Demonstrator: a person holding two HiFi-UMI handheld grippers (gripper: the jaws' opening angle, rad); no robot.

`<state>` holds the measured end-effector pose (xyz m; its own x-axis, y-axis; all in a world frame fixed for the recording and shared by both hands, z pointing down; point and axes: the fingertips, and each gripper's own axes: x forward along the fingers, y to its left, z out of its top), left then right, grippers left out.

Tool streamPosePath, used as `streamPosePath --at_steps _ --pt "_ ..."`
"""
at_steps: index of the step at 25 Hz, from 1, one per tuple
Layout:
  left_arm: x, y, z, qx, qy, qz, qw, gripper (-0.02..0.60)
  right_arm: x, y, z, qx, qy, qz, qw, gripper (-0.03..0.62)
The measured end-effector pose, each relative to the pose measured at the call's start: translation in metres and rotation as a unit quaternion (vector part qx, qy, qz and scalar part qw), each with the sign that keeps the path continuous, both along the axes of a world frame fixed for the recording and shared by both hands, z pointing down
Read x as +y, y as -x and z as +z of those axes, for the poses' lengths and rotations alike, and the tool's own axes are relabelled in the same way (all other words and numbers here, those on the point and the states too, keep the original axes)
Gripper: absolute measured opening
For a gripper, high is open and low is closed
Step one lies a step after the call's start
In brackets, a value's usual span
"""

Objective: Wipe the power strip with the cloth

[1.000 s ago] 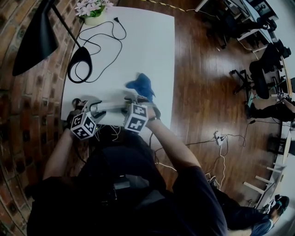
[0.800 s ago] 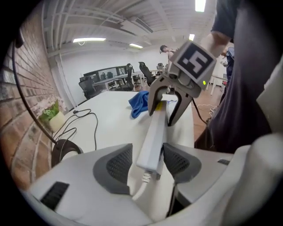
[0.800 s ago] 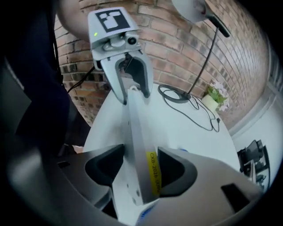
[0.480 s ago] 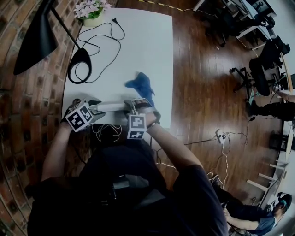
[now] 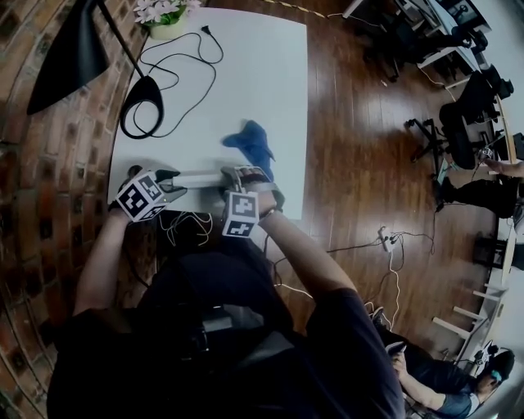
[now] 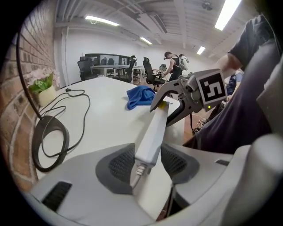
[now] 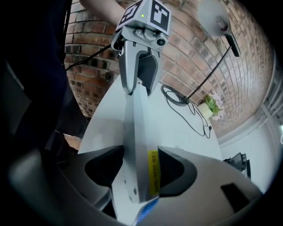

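Observation:
A long white power strip (image 5: 201, 173) is held level between my two grippers near the front edge of the white table (image 5: 270, 74). My left gripper (image 5: 168, 182) has the cable end (image 6: 152, 137) between its pads (image 6: 121, 164), and its jaws are closing onto it. My right gripper (image 5: 232, 176) is shut on the other end (image 7: 135, 132), the one with the yellow label. The blue cloth (image 5: 251, 141) lies crumpled on the table just beyond the right gripper, also seen in the left gripper view (image 6: 140, 95). Neither gripper touches it.
A black lamp base (image 5: 143, 106) with its looping black cord (image 5: 184, 61) sits at the back left beside the brick wall. A flower pot (image 5: 166, 20) stands at the far corner. The strip's white cable (image 5: 192, 225) hangs off the front edge. Office chairs (image 5: 471, 123) stand on the wood floor.
The strip and both grippers have shifted slightly away from the table's front edge. The left gripper has turned and drawn in on the strip's cable end.

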<state>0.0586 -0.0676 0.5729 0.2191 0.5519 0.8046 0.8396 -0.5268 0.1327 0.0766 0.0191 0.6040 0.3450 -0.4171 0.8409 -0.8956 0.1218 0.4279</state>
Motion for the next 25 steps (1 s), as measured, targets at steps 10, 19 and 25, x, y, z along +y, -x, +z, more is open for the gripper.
streamPosePath --at_steps 10,19,25 --pt "0.008 0.012 -0.004 0.019 0.009 0.006 0.9998 0.199 -0.002 0.007 -0.027 -0.133 -0.116 0.089 0.98 0.262" --pt "0.008 0.012 -0.002 0.004 0.004 0.017 0.9998 0.194 0.086 -0.091 -0.088 -0.159 -0.323 0.4 0.843 0.238" --pt "0.004 0.011 0.003 0.006 -0.012 0.022 0.9997 0.192 0.096 -0.105 -0.025 -0.134 -0.188 0.417 0.879 0.236"
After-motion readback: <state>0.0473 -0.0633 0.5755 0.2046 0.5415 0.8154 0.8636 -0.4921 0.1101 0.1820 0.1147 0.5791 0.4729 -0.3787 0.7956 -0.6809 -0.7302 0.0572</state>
